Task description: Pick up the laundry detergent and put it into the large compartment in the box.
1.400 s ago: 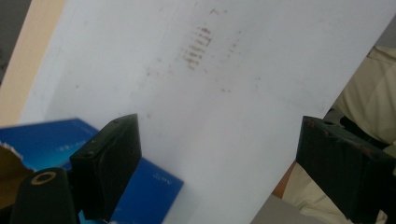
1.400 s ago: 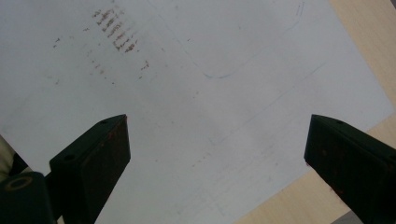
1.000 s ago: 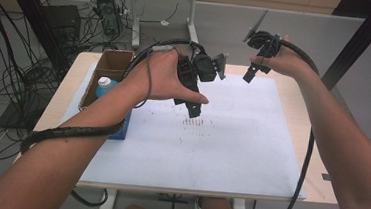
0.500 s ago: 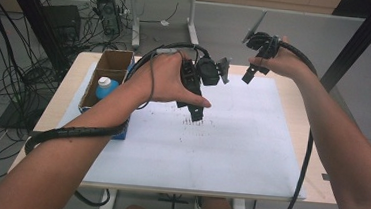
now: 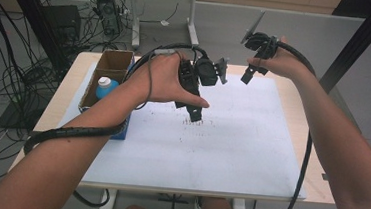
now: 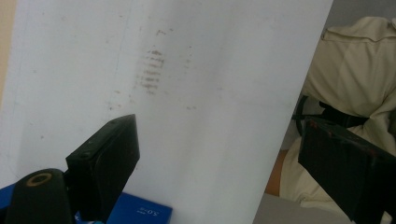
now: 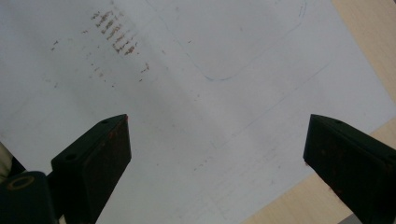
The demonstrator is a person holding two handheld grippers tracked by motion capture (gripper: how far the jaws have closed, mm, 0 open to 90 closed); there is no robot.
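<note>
left gripper (image 5: 192,107): held in left hand above white sheet (image 5: 230,148), near its far-middle part; jaws point down at the sheet, spread wide, nothing between them. In left gripper view the 2 black jaws stand far apart over bare sheet.
right gripper (image 5: 248,72): held in right hand above far edge of sheet, right of the left gripper, apart from it; jaws tip down. In right gripper view (image 7: 215,154) jaws wide apart, empty, sheet and a strip of tabletop below.
white sheet: lies flat, covers most of the table (image 5: 298,108); nearest thing to both grippers, neither touches it.
smudge marks (image 5: 197,125): brownish rows of short dashes on sheet, just below left gripper's tips; also in left gripper view (image 6: 150,70) and right gripper view (image 7: 116,35).
cardboard box (image 5: 108,71): far-left part of table, open top.
bottle (image 5: 105,87): blue, white cap, upright in the box.
blue book (image 6: 140,212): flat by sheet's left edge, near the box.
cables: 1 trails from each gripper along each forearm.
</note>
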